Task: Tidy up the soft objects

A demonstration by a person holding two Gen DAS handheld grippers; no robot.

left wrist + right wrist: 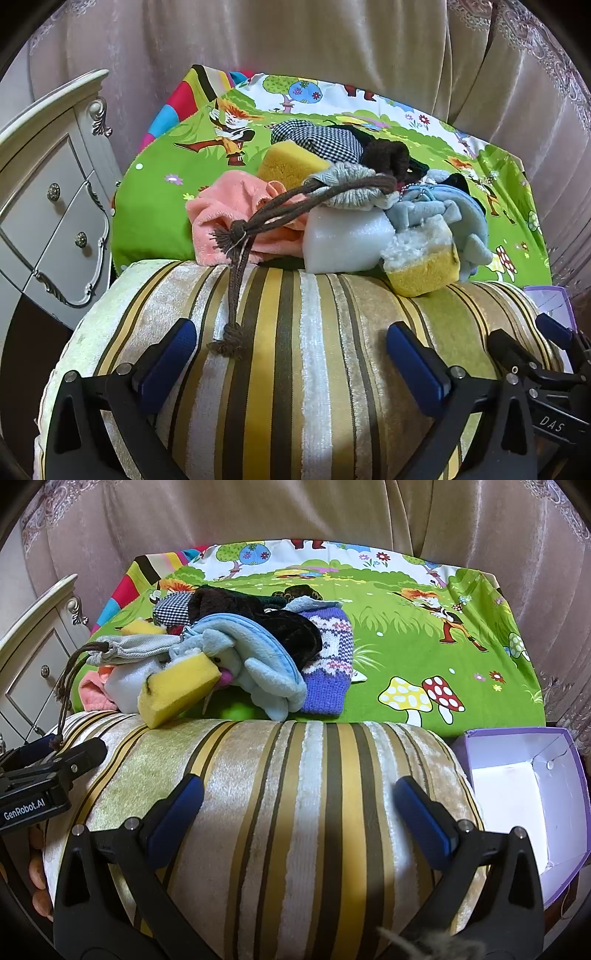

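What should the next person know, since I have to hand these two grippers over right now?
Left gripper: open, empty, above the striped cushion.
Right gripper: open, empty, above the same cushion.
Soft things lie heaped on the green sheet behind the cushion: yellow sponge, blue plush toy, purple knitted piece, pink cloth, white foam block, grey drawstring pouch, its cord trailing over the cushion.
Purple box, right of the cushion: nothing visible inside.
Done: nothing sorted. Left: the whole pile.
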